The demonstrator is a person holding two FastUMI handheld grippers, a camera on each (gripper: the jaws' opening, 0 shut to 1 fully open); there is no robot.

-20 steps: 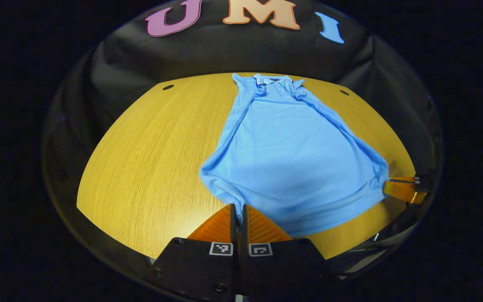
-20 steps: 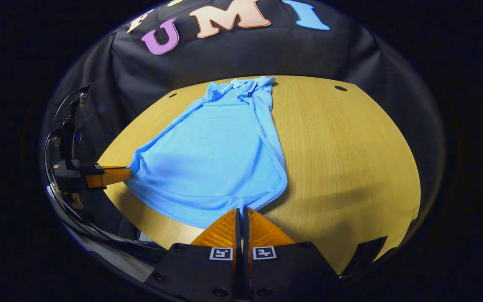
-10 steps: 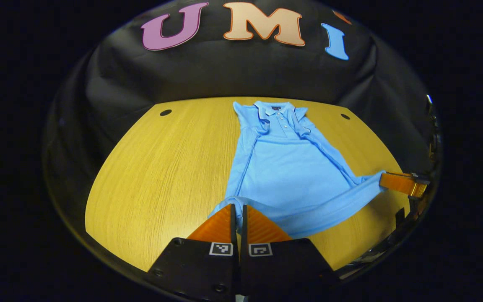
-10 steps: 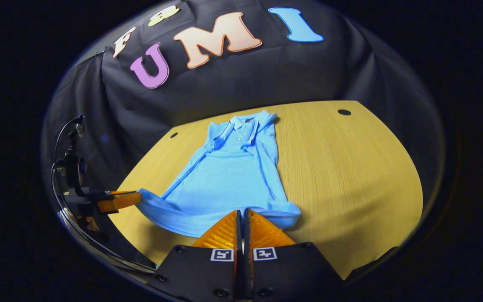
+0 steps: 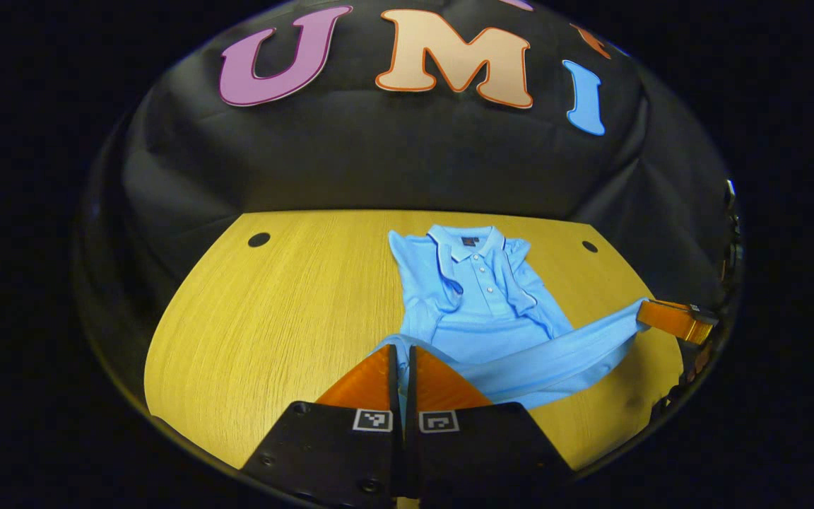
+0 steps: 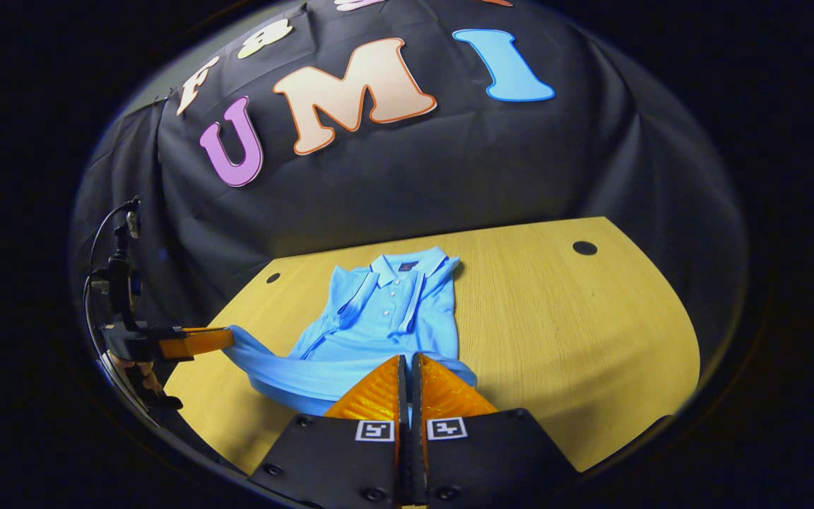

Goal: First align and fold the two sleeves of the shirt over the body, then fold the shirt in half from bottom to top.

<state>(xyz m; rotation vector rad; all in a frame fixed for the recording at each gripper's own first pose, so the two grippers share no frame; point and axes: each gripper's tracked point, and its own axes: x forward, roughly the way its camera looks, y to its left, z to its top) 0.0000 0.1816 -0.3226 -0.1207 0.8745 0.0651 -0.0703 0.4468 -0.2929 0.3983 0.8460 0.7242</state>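
Nearest the lens in the left gripper view, my left tongs [image 5: 400, 353] have their fingers pressed together on the bottom hem [image 5: 520, 364] of the light blue polo shirt [image 5: 478, 297], at its left corner. Same picture in the right gripper view: my right tongs [image 6: 407, 364] are pinched closed on the hem [image 6: 308, 371] at the right corner, fabric caught between both fingers.

Between the two, the hem hangs as a taut raised band, lifted off the wooden counter [image 5: 273, 318] and held above the shirt's lower body. In the left gripper view I see the right tongs [image 5: 668, 318] at the far right edge, hem running straight into them. In the right gripper view the left tongs [image 6: 191, 341] sit at the left edge, a hand [image 6: 140, 371] below them, a cable [image 6: 107, 233] looping up above.

Farther out, the upper half of the shirt lies flat on the counter, buttons up, both sleeves [image 5: 520, 290] folded inward over the chest. Collar [image 5: 465, 244] points toward the far edge of the counter, near the black cloth wall [image 5: 379, 162]. Two small dark holes [image 5: 258, 240] sit in the counter top near its far corners.
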